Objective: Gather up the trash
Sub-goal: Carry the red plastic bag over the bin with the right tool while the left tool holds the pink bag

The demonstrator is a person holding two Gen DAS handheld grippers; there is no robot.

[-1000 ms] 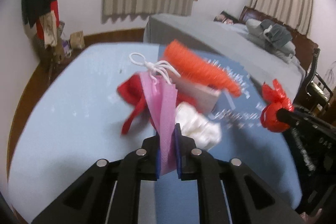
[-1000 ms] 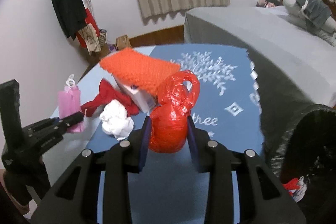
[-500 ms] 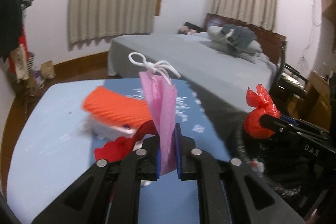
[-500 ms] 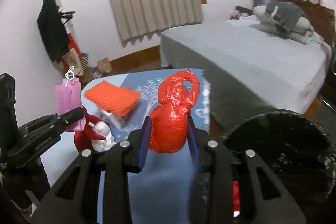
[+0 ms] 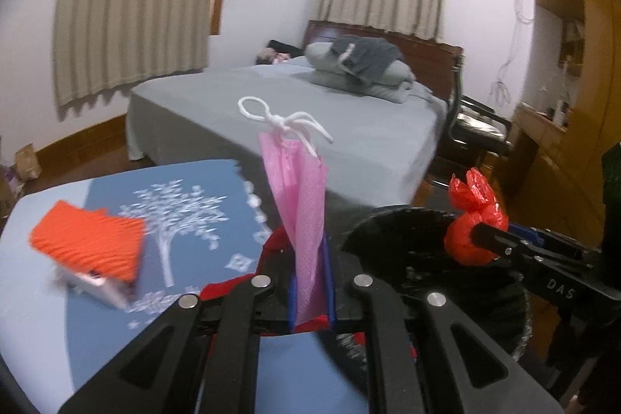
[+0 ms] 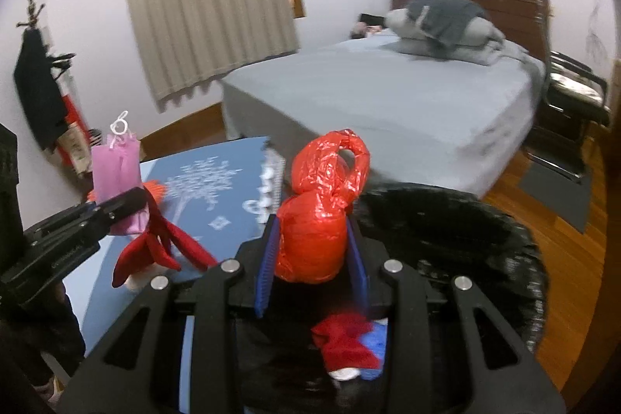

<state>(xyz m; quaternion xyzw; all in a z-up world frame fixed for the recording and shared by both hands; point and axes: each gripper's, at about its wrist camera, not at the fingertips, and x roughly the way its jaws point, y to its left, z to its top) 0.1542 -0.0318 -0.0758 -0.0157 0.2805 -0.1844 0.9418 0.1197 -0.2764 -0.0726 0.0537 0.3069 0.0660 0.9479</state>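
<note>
My left gripper [image 5: 309, 291] is shut on a pink mesh bag [image 5: 304, 212] with a white knotted string; it also shows in the right wrist view [image 6: 116, 173]. My right gripper [image 6: 312, 258] is shut on a knotted red plastic bag [image 6: 318, 216], held over the black-lined trash bin [image 6: 485, 239]. In the left wrist view the red bag [image 5: 475, 231] hangs above the bin [image 5: 407, 251]. Red and blue trash [image 6: 349, 344] lies inside the bin.
A blue table [image 5: 46, 317] holds an orange-topped box [image 5: 89, 251] and a red cloth [image 6: 155, 247]. A grey bed [image 6: 388, 103] stands behind. A chair [image 6: 574, 96] and wooden floor [image 6: 562, 297] are at the right.
Both grippers have swung right from the table toward the bin. The red bag now hangs over the bin's opening; the pink bag has come to the bin's edge.
</note>
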